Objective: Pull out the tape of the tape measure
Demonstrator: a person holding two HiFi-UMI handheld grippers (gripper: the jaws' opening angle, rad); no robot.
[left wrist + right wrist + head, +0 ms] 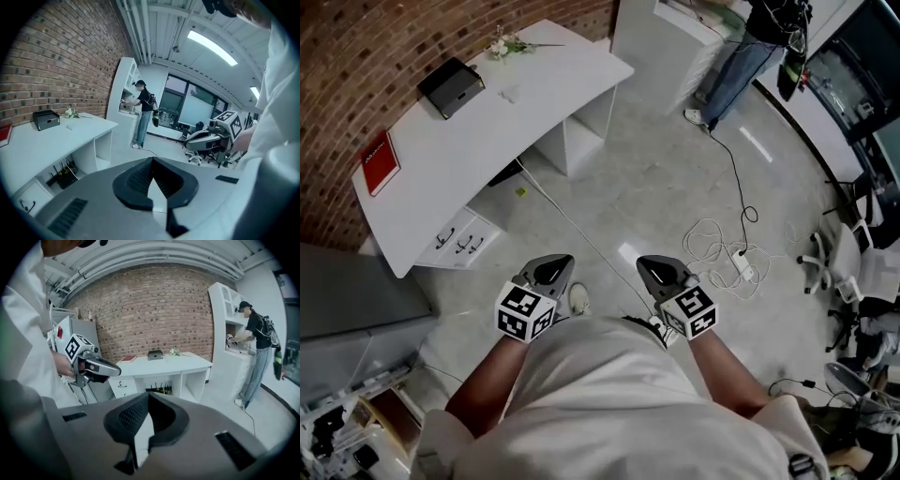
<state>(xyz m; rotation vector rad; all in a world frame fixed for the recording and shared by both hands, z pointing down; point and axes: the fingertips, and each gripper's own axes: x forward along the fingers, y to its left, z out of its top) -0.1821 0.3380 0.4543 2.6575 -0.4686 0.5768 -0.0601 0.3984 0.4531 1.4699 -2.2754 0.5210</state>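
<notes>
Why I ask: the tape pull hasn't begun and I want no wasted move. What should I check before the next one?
1. Tape measure located: not ok. None shows in any view; the white desk carries a red book, a black box and flowers.
2. Left hand-held gripper free: ok, jaws together, nothing between them.
3. Right hand-held gripper free: ok, jaws together, nothing between them.
4. Jaws ready to take something: not ok, both shut.
5. Floor toward the desk: not ok, a cable crosses it ahead of the feet.
6. Other person out of the way: ok, standing apart beyond the desk.
</notes>
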